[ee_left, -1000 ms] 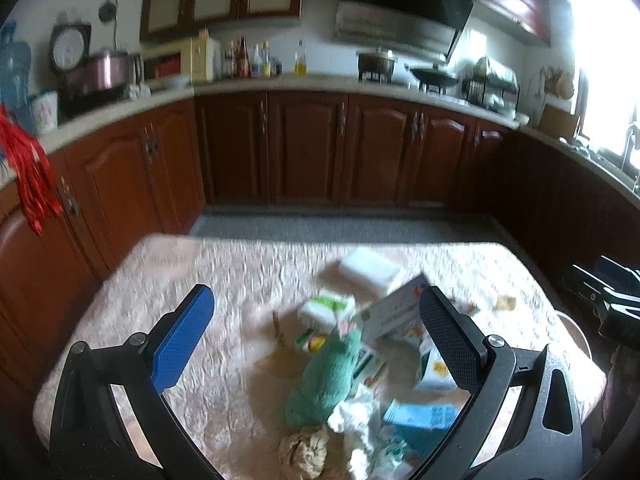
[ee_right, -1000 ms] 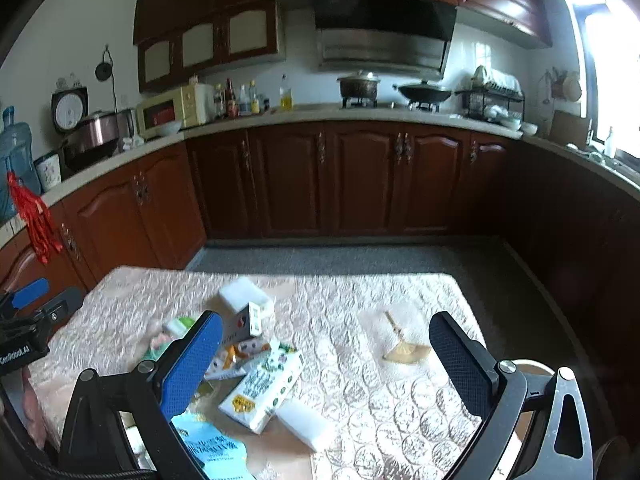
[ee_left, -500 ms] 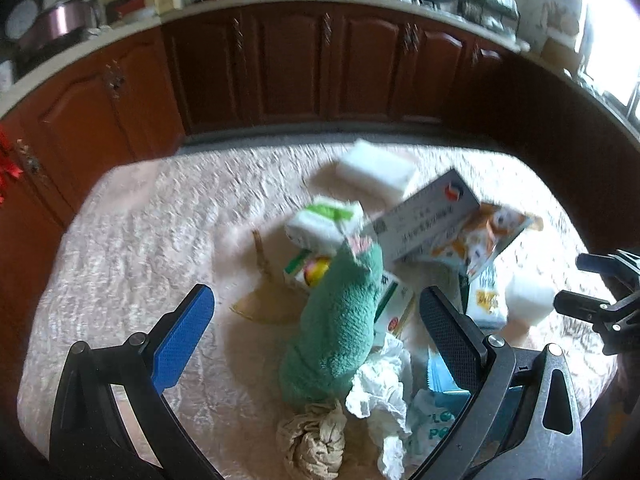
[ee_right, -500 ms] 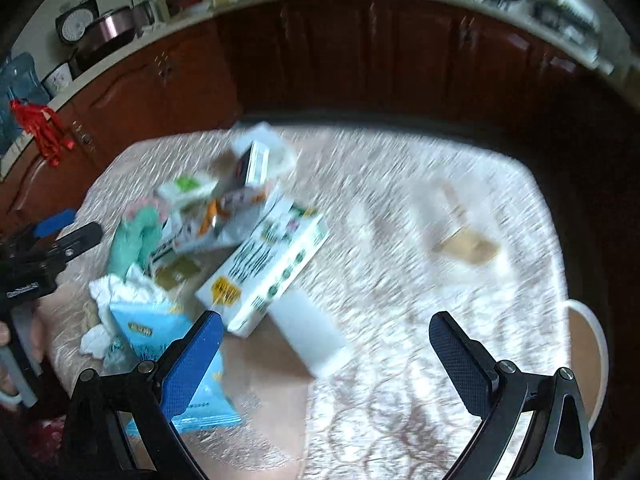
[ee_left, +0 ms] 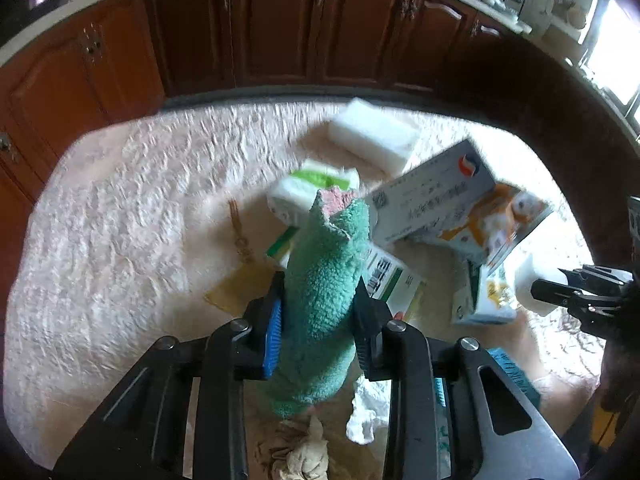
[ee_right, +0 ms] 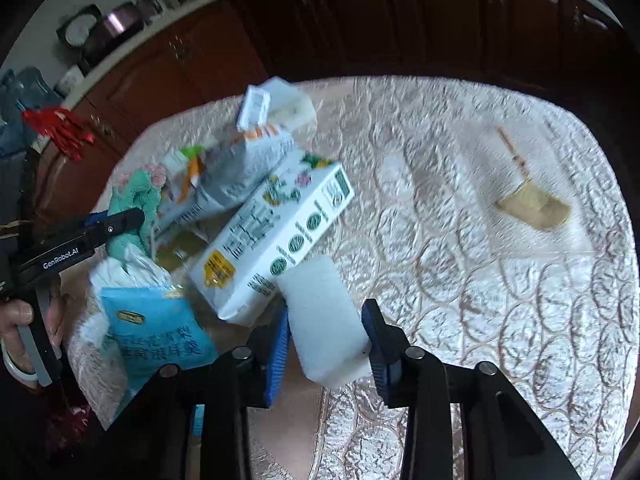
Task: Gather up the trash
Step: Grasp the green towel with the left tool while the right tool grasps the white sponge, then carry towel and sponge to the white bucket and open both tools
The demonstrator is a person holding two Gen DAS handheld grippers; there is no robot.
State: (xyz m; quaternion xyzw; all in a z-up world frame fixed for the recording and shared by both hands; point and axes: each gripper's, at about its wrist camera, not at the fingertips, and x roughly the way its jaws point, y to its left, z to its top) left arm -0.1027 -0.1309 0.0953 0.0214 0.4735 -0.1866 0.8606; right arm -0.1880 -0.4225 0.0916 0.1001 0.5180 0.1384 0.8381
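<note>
A pile of trash lies on the cream quilted tablecloth [ee_left: 120, 240]. My left gripper [ee_left: 318, 322] is closing on a green fluffy cloth [ee_left: 328, 248], whose body is pinched between both pads. My right gripper [ee_right: 328, 342] is closing on a white foam block [ee_right: 320, 312] at the near edge of the pile, and the pads touch its two sides. In the right wrist view the left gripper [ee_right: 120, 218] and the green cloth [ee_right: 136, 196] show at the left. Packed around them are a white printed carton [ee_right: 272, 240], a blue packet [ee_right: 156, 332], a grey box [ee_left: 432, 196] and crumpled tissue [ee_left: 364, 408].
A second white foam block [ee_left: 372, 136] lies at the pile's far side. A brown paper scrap [ee_right: 532, 200] sits alone on the right half of the cloth, another scrap [ee_left: 236, 288] left of the pile. Dark wooden cabinets [ee_left: 280, 32] ring the table. A person's hand [ee_right: 20, 320] holds the left gripper.
Both grippers dropped toward the table and tilted down. The left jaws went from wide open to closed on the green cloth, the right jaws from wide open to closed on the white foam block.
</note>
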